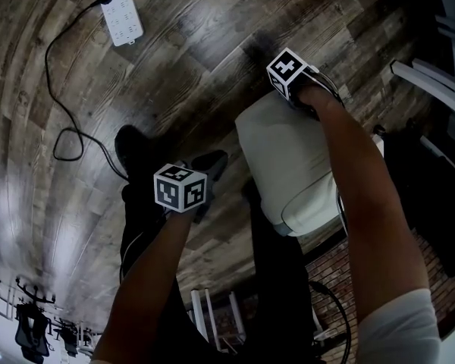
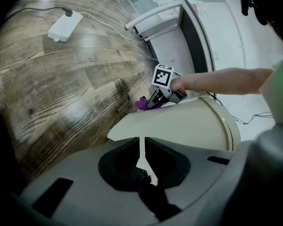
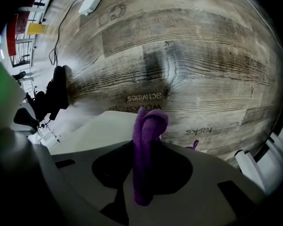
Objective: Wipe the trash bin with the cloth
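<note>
The white trash bin (image 1: 292, 165) stands on the wood floor by my legs; it fills the middle of the left gripper view (image 2: 188, 124). My right gripper (image 1: 307, 95) is at the bin's far top edge, shut on a purple cloth (image 3: 144, 140) that stands folded between its jaws over the bin's surface (image 3: 92, 131). From the left gripper view, that gripper (image 2: 152, 101) and the cloth (image 2: 141, 103) are at the bin's far rim. My left gripper (image 1: 211, 164) hangs just left of the bin, its jaws closed to a thin slit with nothing in them (image 2: 142, 166).
A white power strip (image 1: 120, 10) with a black cable (image 1: 61, 131) lies on the floor at the back left. A black shoe (image 1: 133, 149) is left of the bin. White furniture (image 1: 432, 78) stands at the right, and office chairs (image 1: 30, 332) at the lower left.
</note>
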A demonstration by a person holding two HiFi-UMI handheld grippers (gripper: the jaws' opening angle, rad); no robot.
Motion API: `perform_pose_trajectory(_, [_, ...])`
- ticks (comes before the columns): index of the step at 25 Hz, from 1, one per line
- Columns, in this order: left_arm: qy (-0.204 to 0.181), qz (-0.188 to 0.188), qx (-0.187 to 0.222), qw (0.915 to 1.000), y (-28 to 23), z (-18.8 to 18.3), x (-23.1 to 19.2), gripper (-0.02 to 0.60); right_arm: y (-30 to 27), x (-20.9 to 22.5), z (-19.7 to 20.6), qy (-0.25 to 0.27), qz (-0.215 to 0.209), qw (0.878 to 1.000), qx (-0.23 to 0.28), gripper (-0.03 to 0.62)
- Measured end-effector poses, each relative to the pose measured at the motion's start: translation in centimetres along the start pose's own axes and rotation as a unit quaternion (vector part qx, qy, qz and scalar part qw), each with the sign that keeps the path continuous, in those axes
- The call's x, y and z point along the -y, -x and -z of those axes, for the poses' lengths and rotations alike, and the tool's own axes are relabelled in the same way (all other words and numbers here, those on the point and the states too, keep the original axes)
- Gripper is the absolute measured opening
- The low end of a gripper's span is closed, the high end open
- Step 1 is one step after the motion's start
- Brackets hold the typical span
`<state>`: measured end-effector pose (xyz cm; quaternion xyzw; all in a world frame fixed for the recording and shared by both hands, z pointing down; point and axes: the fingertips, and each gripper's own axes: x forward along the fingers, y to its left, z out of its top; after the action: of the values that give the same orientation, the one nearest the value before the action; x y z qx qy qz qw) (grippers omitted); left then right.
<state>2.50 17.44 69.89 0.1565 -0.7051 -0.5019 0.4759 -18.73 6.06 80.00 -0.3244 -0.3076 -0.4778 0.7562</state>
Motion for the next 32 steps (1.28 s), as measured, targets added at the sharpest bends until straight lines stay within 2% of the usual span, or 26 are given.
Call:
perform_pose_trajectory(7, [0.089,-0.003,0.033,0.9955,1.1,0.9,-1.5,0.034,0.0,-4.8,-1.5,0.033,-0.008,0.999,0.001,0.100])
perform_pose_trajectory(15, [0.099,-0.018,0.039,0.9941,3.8,1.5,-3.8,0.032,-1.6,-13.2,-3.0,0.063,-0.042,0.997,0.001,0.100])
perform_pose_trajectory(21, [0.106,-0.031,0.037,0.9932,5.5,2.6,-5.4,0.032,-2.7,-17.8,-3.7,0.104,-0.031,0.994,-0.004,0.100])
perform_pose_trajectory(23, [0.108,-0.034,0.034,0.9930,5.9,3.0,-5.7,0.034,-3.1,-20.4,-3.3,0.103,-0.060,0.993,-0.014,0.100])
perform_pose_trajectory(25, [0.110,-0.036,0.034,0.9927,6.2,3.2,-6.0,0.034,-3.1,-24.1,-3.3,0.076,-0.129,0.989,-0.012,0.100])
perform_pose_trajectory(28, [0.110,-0.039,0.034,0.9926,6.7,3.3,-6.3,0.034,-2.0,-28.8,-4.0,0.032,-0.234,0.972,0.005,0.100])
perform_pose_trajectory(30, [0.108,-0.041,0.032,0.9928,7.0,3.4,-6.6,0.034,-1.2,-30.2,-4.7,0.033,-0.253,0.967,0.023,0.100])
perform_pose_trajectory(32, [0.107,-0.045,0.032,0.9927,7.2,3.3,-6.9,0.034,-0.8,-30.2,-5.1,0.059,-0.235,0.969,0.036,0.100])
